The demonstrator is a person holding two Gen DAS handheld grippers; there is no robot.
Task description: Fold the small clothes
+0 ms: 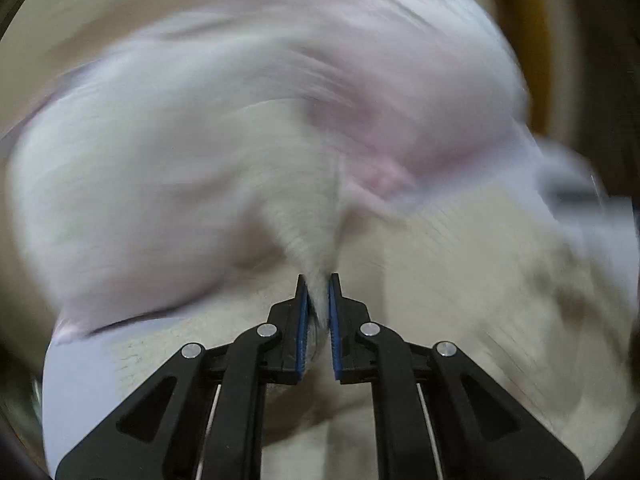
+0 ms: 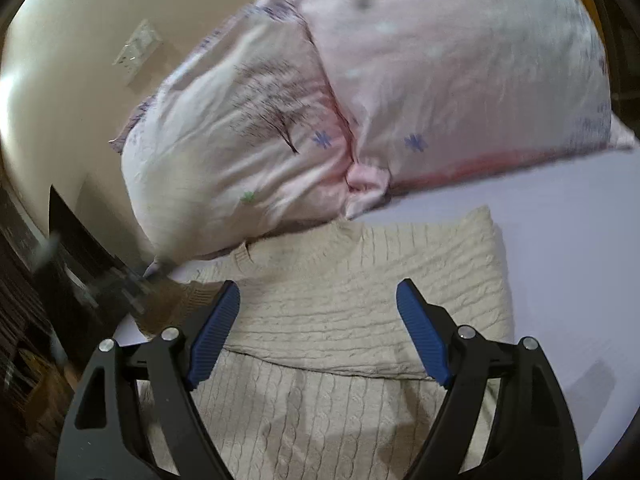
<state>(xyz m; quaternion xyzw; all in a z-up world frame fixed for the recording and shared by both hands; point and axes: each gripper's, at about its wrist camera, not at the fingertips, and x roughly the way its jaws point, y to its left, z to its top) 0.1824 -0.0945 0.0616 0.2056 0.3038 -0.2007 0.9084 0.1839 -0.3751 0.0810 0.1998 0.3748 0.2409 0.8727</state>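
Observation:
A cream cable-knit sweater [image 2: 360, 300] lies on a pale lilac bed sheet [image 2: 560, 260], with one part folded over the rest. My right gripper [image 2: 318, 294] is open and empty, hovering just above the sweater's folded part. My left gripper [image 1: 319, 284] is shut on a pinched ridge of the cream sweater [image 1: 308, 216]; that view is heavily motion-blurred. In the right wrist view the left gripper shows only as a dark blur [image 2: 132, 284] at the sweater's left edge.
Two pink floral pillows [image 2: 440, 60] lie against the cream wall just beyond the sweater. A wall socket [image 2: 138, 52] is at upper left. Dark furniture [image 2: 24, 320] stands at the bed's left side. Lilac sheet extends to the right.

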